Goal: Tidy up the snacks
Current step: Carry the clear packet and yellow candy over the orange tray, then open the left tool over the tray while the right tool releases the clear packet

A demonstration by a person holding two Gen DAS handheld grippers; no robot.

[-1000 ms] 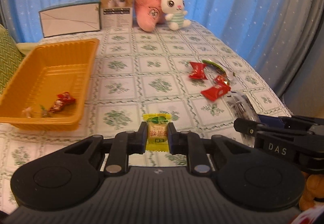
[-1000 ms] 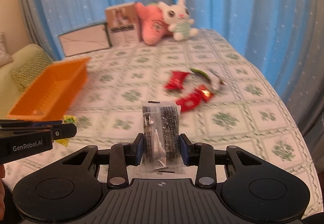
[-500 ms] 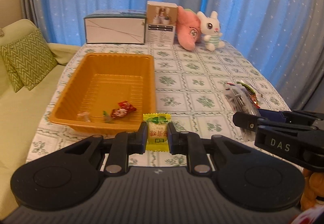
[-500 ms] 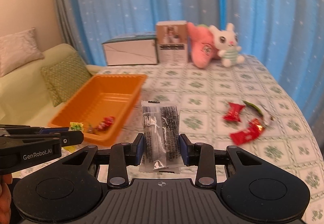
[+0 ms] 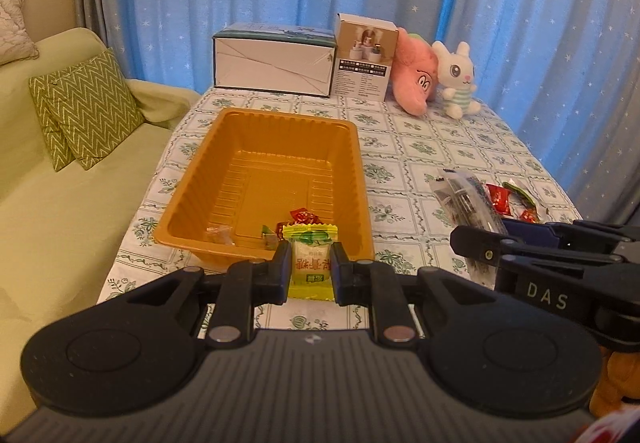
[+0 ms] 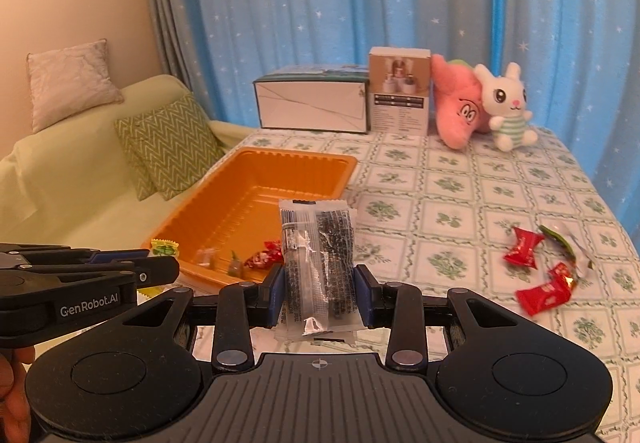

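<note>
My left gripper (image 5: pixel 310 275) is shut on a yellow-green wrapped candy (image 5: pixel 310 263), held just in front of the near rim of the orange tray (image 5: pixel 200 179). The tray (image 6: pixel 320 167) holds a red candy (image 6: pixel 266 253) and two small pale ones. My right gripper (image 6: pixel 320 293) is shut on a clear packet with dark contents (image 6: pixel 318 263), to the right of the tray's near end. Red candies (image 6: pixel 524 245) and an opened wrapper (image 6: pixel 560 239) lie on the tablecloth at the right.
A white box (image 5: pixel 274 63), a small carton (image 5: pixel 364 57), a pink plush (image 5: pixel 414 79) and a white bunny (image 5: pixel 456 79) stand at the table's far end. A green sofa with cushions (image 5: pixel 80 107) is on the left. Blue curtains hang behind.
Both grippers have swung left toward the orange tray, each still holding its snack. The tray now sits straight ahead of the left gripper.
</note>
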